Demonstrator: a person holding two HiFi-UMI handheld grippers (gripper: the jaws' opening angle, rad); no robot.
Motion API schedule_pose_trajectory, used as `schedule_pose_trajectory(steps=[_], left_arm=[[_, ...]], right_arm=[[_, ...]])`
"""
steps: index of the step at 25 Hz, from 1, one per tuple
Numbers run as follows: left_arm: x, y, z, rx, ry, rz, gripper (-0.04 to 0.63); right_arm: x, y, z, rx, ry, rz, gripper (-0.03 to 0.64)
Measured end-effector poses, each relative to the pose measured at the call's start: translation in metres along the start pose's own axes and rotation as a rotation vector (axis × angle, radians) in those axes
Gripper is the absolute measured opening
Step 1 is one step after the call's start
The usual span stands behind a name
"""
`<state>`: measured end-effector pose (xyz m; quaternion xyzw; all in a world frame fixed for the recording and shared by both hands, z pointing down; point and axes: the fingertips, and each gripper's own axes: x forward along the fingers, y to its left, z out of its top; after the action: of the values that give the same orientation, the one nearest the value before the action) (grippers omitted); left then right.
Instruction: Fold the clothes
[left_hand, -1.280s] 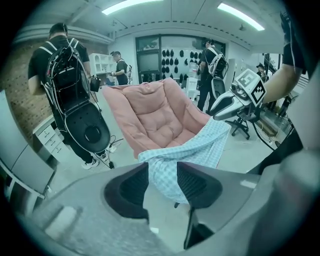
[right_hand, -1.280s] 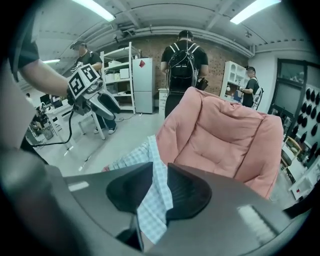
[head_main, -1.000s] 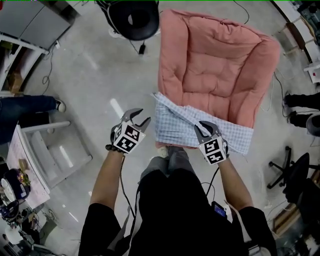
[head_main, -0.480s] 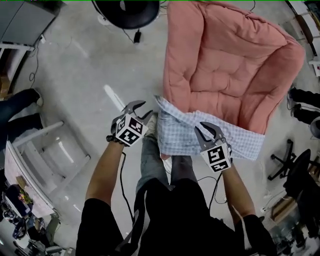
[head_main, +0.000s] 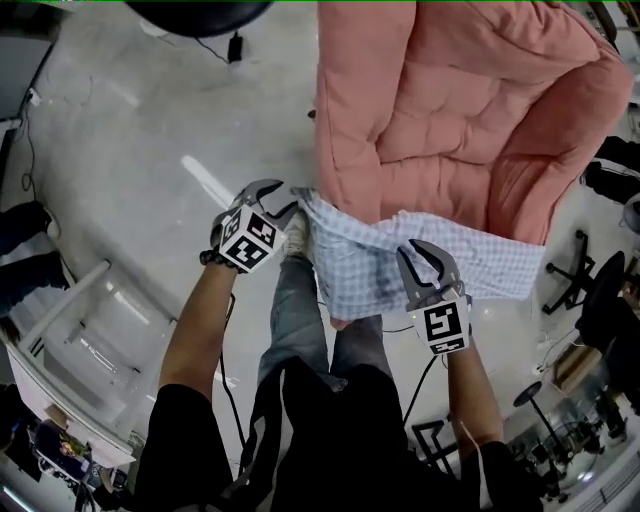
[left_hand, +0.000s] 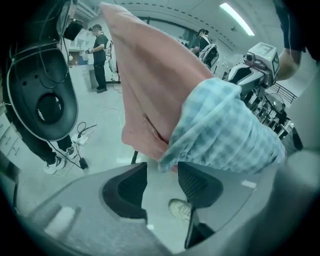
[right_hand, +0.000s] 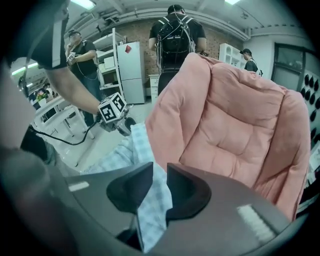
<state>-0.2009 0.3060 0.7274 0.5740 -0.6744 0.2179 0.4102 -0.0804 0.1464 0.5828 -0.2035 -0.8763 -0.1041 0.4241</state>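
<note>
Jaws of right gripper (head_main: 413, 250) pinch the checked shirt (head_main: 355, 262), left gripper (head_main: 285, 197) jaws apart at its corner, both tilted downward.

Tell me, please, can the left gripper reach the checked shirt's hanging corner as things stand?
Probably yes: the left gripper, jaws apart, sits just short of the checked shirt, whose corner hangs unobstructed.

Shirt (head_main: 350, 245): pale blue and white, small check all over. Cushion (head_main: 450, 100): plain salmon pink with quilted squares; floor (head_main: 130, 140) pale grey with a white streak. Left gripper (head_main: 280, 198) and right gripper (head_main: 412, 250) dark grey, each cube carrying black-and-white square markers; trousers (head_main: 300, 320) grey, top (head_main: 330, 430) black, shoe (head_main: 296, 236) whitish.
</note>
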Motion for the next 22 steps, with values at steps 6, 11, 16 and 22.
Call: schedule_pose_trajectory(steps=[6,11,16,22], left_arm=[[0.029,-0.005,0.004,0.117,0.025,-0.099,0.194],[0.025,-0.010,0.004,0.132,0.017,-0.142,0.053],[-0.003,-0.015,-0.002,0.152,0.035,-0.138,0.044],[-0.046,-0.013,-0.016,0.179,0.063,-0.048,0.044]], right_arm=[[-0.001,-0.007,-0.017,0.031,0.049,-0.063,0.100],[0.000,-0.004,-0.028,0.024,0.088,-0.093,0.107],[-0.009,0.003,-0.041,-0.025,0.134,-0.094,0.140],[0.013,0.014,-0.049,-0.187,0.179,-0.012,0.191]])
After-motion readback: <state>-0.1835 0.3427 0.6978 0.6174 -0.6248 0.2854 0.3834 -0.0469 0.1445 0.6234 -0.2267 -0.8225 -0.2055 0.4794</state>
